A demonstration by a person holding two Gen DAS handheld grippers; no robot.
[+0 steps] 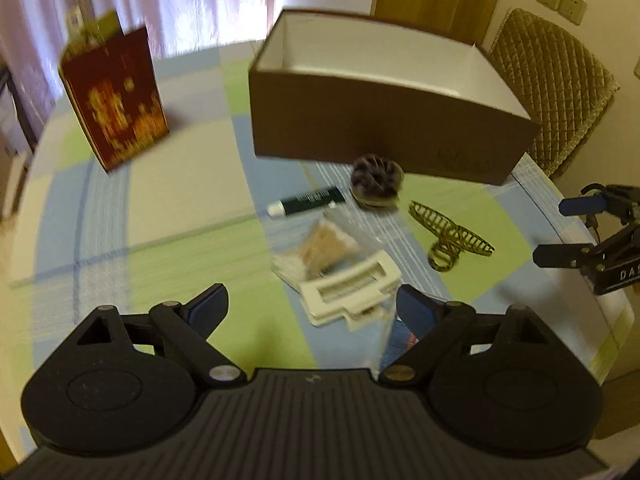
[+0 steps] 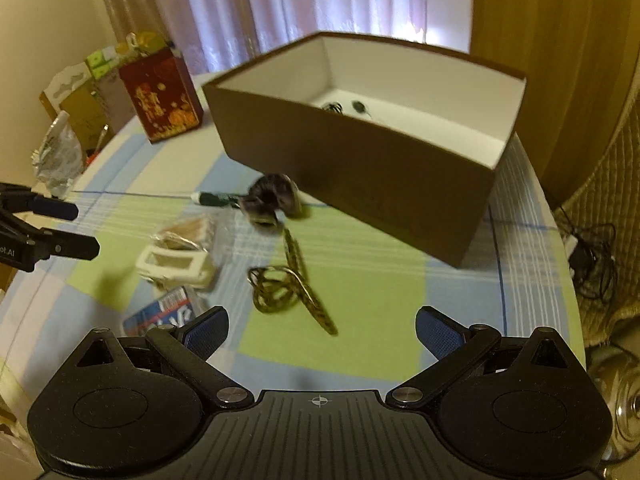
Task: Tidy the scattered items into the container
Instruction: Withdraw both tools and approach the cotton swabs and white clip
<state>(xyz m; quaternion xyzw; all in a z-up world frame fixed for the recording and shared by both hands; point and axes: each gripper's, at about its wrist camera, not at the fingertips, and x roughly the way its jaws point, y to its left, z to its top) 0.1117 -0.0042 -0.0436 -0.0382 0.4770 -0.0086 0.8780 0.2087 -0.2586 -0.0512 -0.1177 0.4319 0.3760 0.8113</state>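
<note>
While both grippers hang above the checked tablecloth [image 1: 180, 216] with jaws apart and empty, left gripper [image 1: 312, 308] is over the white hair clip [image 1: 350, 288], right gripper [image 2: 320, 330] over the gold claw clip [image 2: 292, 284]. Scrunchie [image 1: 376, 180] and dark tube [image 1: 308, 202] lie beside the brown box [image 2: 360, 184], near the table's far edge.

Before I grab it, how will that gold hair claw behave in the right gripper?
The hair claw is open wire-like teeth and loops, so it probably weighs little and may skid on the smooth tablecloth if nudged. Its thin curved prongs give the flat pads little to bite, so it may twist or slip. It lies flat, so rolling seems unlikely.
</note>
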